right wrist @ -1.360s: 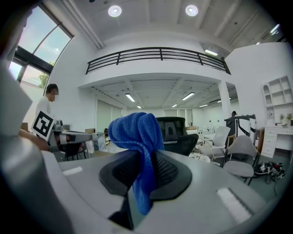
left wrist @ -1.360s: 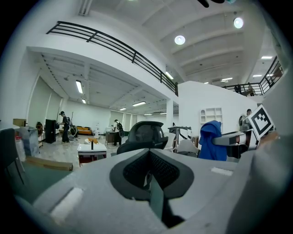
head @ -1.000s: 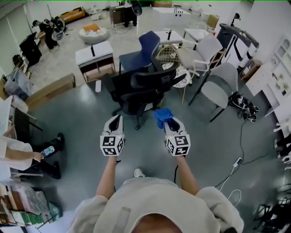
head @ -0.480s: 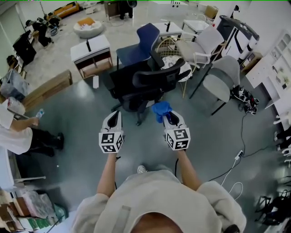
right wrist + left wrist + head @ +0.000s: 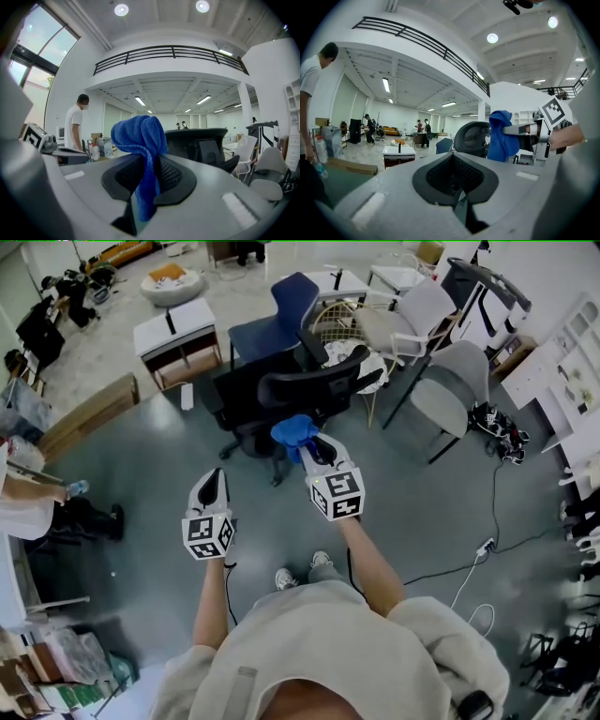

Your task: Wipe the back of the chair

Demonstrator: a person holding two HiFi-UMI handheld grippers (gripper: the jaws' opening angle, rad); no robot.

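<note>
Standing on the grey floor ahead of the person, the black chair (image 5: pixel 314 388) has its back turned towards the grippers, its curved top edge nearest. A blue cloth (image 5: pixel 292 431) hangs just in front of that edge; from above it overlaps the back, but I cannot tell if it touches. The right gripper (image 5: pixel 312 448) has its jaws clamped on the cloth, which bunches above them and trails down between them. The left gripper (image 5: pixel 214 480) is held lower and nearer the body, well apart from the chair, its jaws pressed together on nothing.

By my reading the step in hand is the approach: cloth gripped and brought up, wiping not yet begun. The next move calls for pressing the bunched cloth flat onto the back and sweeping across it. The chair is on casters, so it may roll or swivel under the push; the free gripper could steady it.

A blue chair (image 5: pixel 281 322), a grey chair (image 5: pixel 452 411) and a white table (image 5: pixel 178 334) crowd behind
</note>
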